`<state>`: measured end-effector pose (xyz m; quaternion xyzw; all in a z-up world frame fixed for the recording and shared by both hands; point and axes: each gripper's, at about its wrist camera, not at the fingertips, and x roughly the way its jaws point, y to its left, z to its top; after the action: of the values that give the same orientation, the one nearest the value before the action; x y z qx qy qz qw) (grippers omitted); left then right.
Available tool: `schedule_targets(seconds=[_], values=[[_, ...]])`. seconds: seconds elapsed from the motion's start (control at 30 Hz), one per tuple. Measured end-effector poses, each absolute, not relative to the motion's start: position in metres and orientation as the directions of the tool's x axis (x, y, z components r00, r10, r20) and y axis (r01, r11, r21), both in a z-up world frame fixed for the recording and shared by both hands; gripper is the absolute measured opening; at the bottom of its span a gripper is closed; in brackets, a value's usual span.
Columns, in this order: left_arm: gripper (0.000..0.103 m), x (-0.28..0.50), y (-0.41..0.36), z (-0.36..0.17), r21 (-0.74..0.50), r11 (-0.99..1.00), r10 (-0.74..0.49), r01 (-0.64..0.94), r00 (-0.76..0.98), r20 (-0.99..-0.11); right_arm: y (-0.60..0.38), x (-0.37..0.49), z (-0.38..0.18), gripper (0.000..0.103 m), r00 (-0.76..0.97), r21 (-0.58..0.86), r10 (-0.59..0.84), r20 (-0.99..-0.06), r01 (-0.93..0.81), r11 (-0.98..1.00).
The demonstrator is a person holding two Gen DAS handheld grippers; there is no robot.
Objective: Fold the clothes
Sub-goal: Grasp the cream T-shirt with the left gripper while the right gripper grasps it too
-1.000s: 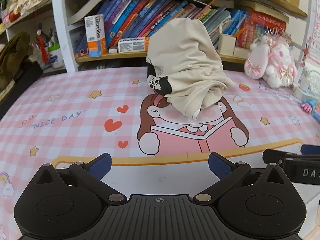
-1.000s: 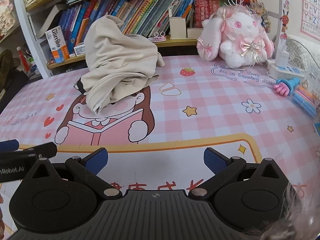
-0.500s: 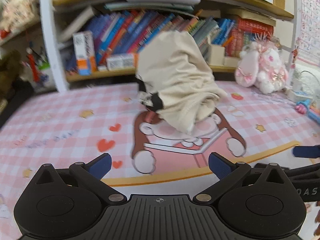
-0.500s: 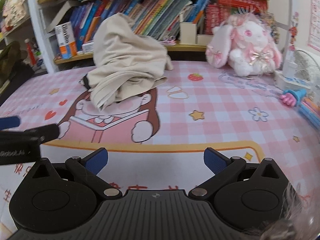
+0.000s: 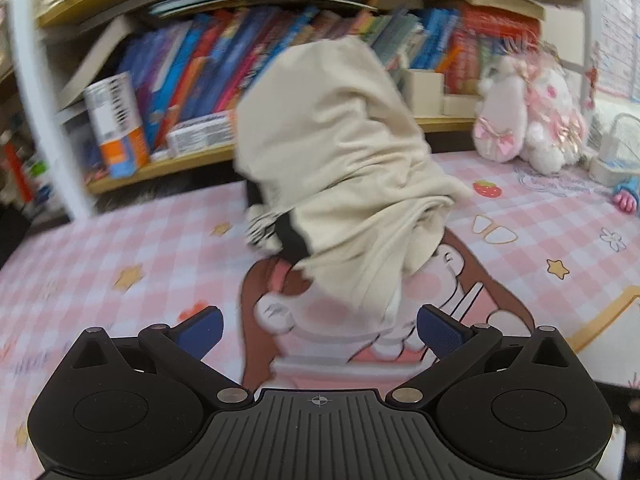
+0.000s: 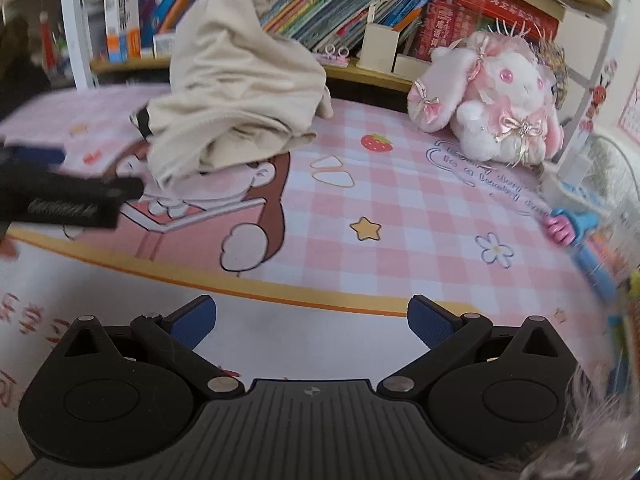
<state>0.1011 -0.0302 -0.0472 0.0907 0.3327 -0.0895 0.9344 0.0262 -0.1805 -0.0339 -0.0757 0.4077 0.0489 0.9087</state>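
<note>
Both tongs — left tongs [image 5: 318, 330] and right tongs [image 6: 312, 320] — spread, holding nothing; crumpled beige garment [image 5: 344, 176] heaped near the tabletop's [image 6: 400, 208] far edge.

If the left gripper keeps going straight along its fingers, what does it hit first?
Most likely the crumpled beige garment: it lies just ahead of the open left gripper, roughly centred between the fingers. Blur makes depth unclear.

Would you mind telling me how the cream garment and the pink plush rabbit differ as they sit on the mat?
The cream garment is a crumpled, plain heap over the cartoon print; the plush rabbit is pink and white with bows, keeps its shape, and sits at the mat's far right. Both rest on the mat untouched.
</note>
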Motion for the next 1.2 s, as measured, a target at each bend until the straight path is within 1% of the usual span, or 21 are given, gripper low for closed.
schedule_targets(seconds=[0.1, 0.13, 0.17, 0.2, 0.23, 0.27, 0.3, 0.33, 0.37, 0.43, 0.5, 0.57, 0.73, 0.87, 0.93, 1.03, 1.07, 1.1, 1.13, 1.17, 1.2], values=[[0.103, 0.116, -0.049, -0.053, 0.169, 0.949, -0.103, 0.264, 0.773, -0.626, -0.181, 0.027, -0.03, 0.102, 0.677, -0.098, 0.048, -0.734, -0.176, 0.979], [0.1, 0.121, -0.054, -0.056, 0.185, 0.945, -0.099, 0.268, 0.778, -0.621, -0.18, 0.028, -0.028, 0.1, 0.68, -0.103, 0.051, -0.731, -0.184, 0.977], [0.092, 0.126, -0.058, -0.058, 0.193, 0.943, -0.096, 0.271, 0.777, -0.622, -0.18, 0.028, -0.027, 0.1, 0.684, -0.108, 0.054, -0.728, -0.192, 0.975], [0.087, 0.131, -0.06, -0.06, 0.194, 0.943, -0.091, 0.269, 0.772, -0.629, -0.178, 0.029, -0.025, 0.1, 0.688, -0.125, 0.049, -0.724, -0.201, 0.972], [0.067, 0.136, -0.06, -0.061, 0.187, 0.946, -0.089, 0.266, 0.765, -0.638, -0.177, 0.03, -0.024, 0.1, 0.692, -0.141, 0.046, -0.72, -0.211, 0.967], [0.043, 0.14, -0.059, -0.062, 0.179, 0.948, -0.088, 0.264, 0.757, -0.648, -0.175, 0.03, -0.023, 0.098, 0.697, -0.154, 0.048, -0.715, -0.224, 0.962], [0.035, 0.143, -0.057, -0.062, 0.158, 0.951, -0.097, 0.266, 0.742, -0.663, -0.174, 0.03, -0.023, 0.095, 0.701, -0.166, 0.052, -0.712, -0.24, 0.957], [0.022, 0.145, -0.054, -0.062, 0.137, 0.954, -0.107, 0.266, 0.729, -0.676, -0.172, 0.031, -0.022, 0.086, 0.701, -0.181, 0.052, -0.711, -0.255, 0.95], [0.017, 0.143, -0.049, -0.057, 0.111, 0.958, -0.123, 0.264, 0.73, -0.673, -0.171, 0.033, -0.022, 0.081, 0.702, -0.201, 0.042, -0.711, -0.261, 0.944], [0.012, 0.13, -0.038, -0.039, 0.055, 0.962, -0.169, 0.267, 0.743, -0.647, -0.168, 0.035, -0.021, 0.068, 0.701, -0.228, 0.031, -0.712, -0.273, 0.935], [0.011, 0.113, -0.025, -0.017, -0.002, 0.96, -0.225, 0.281, 0.766, -0.603, -0.168, 0.036, -0.019, 0.066, 0.714, -0.235, 0.05, -0.698, -0.294, 0.926], [0.01, 0.089, -0.016, 0.007, -0.023, 0.953, -0.263, 0.302, 0.788, -0.557, -0.166, 0.033, -0.016, 0.066, 0.735, -0.245, 0.085, -0.673, -0.33, 0.912], [0.01, 0.042, -0.003, 0.043, -0.079, 0.949, -0.303, 0.305, 0.811, -0.501, -0.152, 0.028, -0.005, 0.065, 0.763, -0.297, 0.196, -0.616, -0.455, 0.839], [0.011, 0.01, 0.005, 0.06, -0.117, 0.95, -0.31, 0.291, 0.815, -0.489, -0.137, 0.022, -0.003, 0.067, 0.817, -0.434, 0.22, -0.534, -0.487, 0.758], [0.011, -0.003, 0.011, 0.066, -0.136, 0.95, -0.312, 0.282, 0.817, -0.484, -0.13, 0.019, -0.005, 0.067, 0.812, -0.473, 0.271, -0.516, -0.535, 0.7], [0.011, -0.018, 0.017, 0.072, -0.118, 0.963, -0.268, 0.241, 0.835, -0.481, -0.119, 0.011, -0.009, 0.064, 0.802, -0.553, 0.349, -0.485, -0.591, 0.588], [0.011, -0.022, 0.019, 0.073, -0.112, 0.968, -0.252, 0.227, 0.839, -0.481, -0.115, 0.007, -0.007, 0.058, 0.801, -0.587, 0.373, -0.468, -0.597, 0.546], [0.012, -0.024, 0.022, 0.072, -0.106, 0.972, -0.234, 0.21, 0.839, -0.492, -0.116, 0.003, -0.001, 0.03, 0.796, -0.605, 0.412, -0.443, -0.605, 0.518], [0.017, -0.024, 0.026, 0.067, -0.098, 0.978, -0.207, 0.183, 0.837, -0.506, -0.116, -0.002, 0.007, 0.01, 0.788, -0.622, 0.451, -0.418, -0.611, 0.49], [0.017, -0.024, 0.029, 0.063, -0.089, 0.984, -0.179, 0.156, 0.835, -0.521, -0.119, -0.004, 0.019, 0.011, 0.77, -0.603, 0.492, -0.407, -0.631, 0.489], [0.02, -0.025, 0.032, 0.058, -0.082, 0.988, -0.154, 0.131, 0.831, -0.535, -0.125, -0.003, 0.036, 0.011, 0.739, -0.553, 0.545, -0.395, -0.665, 0.501]])
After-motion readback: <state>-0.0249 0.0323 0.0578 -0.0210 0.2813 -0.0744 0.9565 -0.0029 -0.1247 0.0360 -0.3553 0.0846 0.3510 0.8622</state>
